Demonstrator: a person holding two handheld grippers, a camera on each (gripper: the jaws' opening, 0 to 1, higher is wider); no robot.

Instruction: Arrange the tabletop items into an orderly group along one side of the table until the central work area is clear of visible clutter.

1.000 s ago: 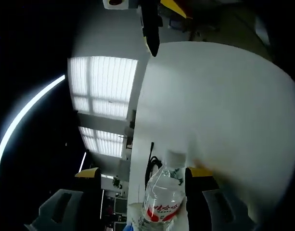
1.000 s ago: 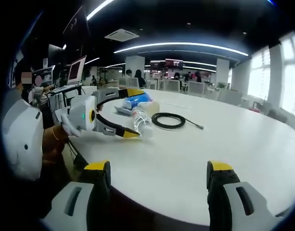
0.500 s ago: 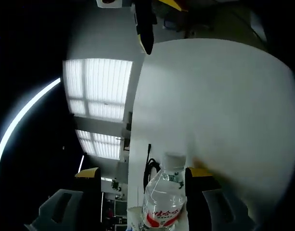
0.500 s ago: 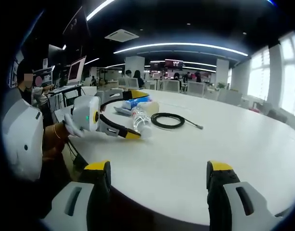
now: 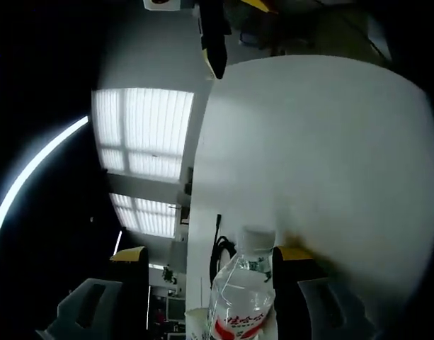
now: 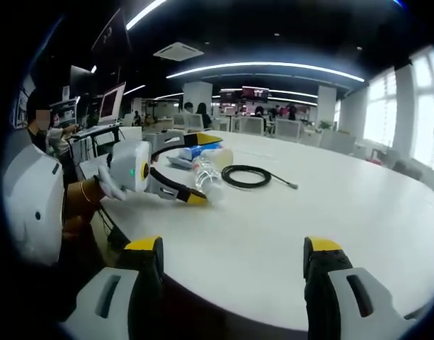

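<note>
Left tool (image 5: 209, 283), yellow-tipped jaws set either side of a clear plastic water bottle with white cap and red label (image 5: 239, 294); contact w/ the bottle's sides can't be made out, so whether it grips is unclear. In the right gripper view the same left tool (image 6: 195, 170) sits over the bottle (image 6: 207, 179) at the near-left edge of the round white counter (image 6: 330, 212), beside a blue-and-white packet (image 6: 199, 149) and a coiled black cable (image 6: 248, 176).

Change over the last sec: in the left gripper view the bottle has slid a touch lower between the jaws and the cable's loop (image 5: 221, 249) shows more behind it; in the right gripper view the left tool and bottle have edged closer to the packet. Judgement: bottle is being nudged into the edge group, counter centre already bare.

Bottle lies on its side, long axis along the left tool's jaws, cap pointing away from that tool, toward the cable.

Right tool (image 6: 233, 269) stands wide open over bare counter, holding nothing. Far bkgd: office desks, monitors, ceiling strip lights.
</note>
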